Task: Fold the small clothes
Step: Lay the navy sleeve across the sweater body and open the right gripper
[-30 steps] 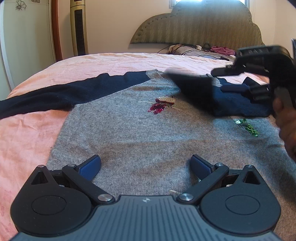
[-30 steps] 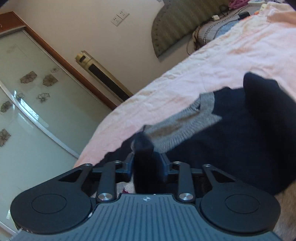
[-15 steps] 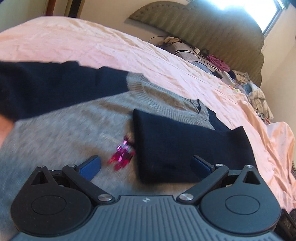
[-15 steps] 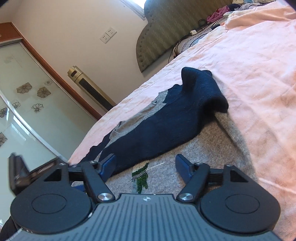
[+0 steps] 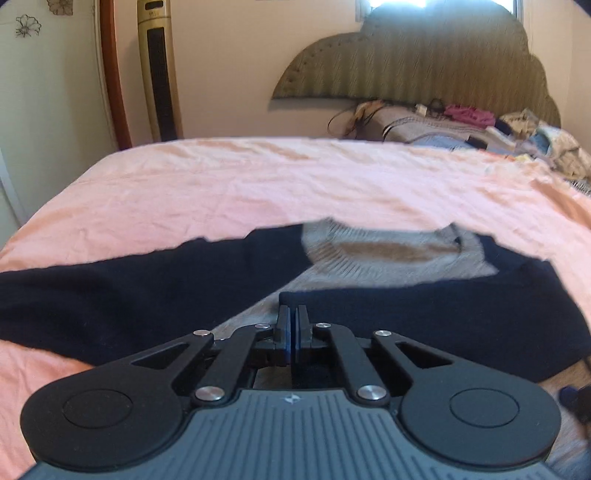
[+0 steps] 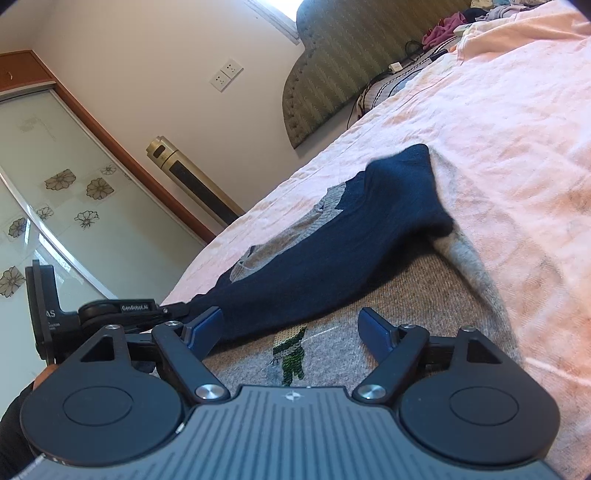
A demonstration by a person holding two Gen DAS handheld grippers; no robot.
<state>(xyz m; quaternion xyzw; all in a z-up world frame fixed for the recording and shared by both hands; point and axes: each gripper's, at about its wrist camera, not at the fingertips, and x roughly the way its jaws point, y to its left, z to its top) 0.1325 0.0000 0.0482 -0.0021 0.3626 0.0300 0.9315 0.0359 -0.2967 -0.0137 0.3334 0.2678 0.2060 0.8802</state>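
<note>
Blue-padded left tool [image 5: 294, 325] has closed over sweater [image 5: 369, 258].

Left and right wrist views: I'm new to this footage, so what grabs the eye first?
A grey sweater with navy sleeves lies spread on a pink bedsheet, one navy sleeve folded across its chest. The left claw is shut low over the sweater below the neckline; the right claw hangs open above a small green embroidered figure.

Daylight glares from the window [image 5: 397, 3] behind the headboard; fisheye edges bend, slightly blurred.
</note>
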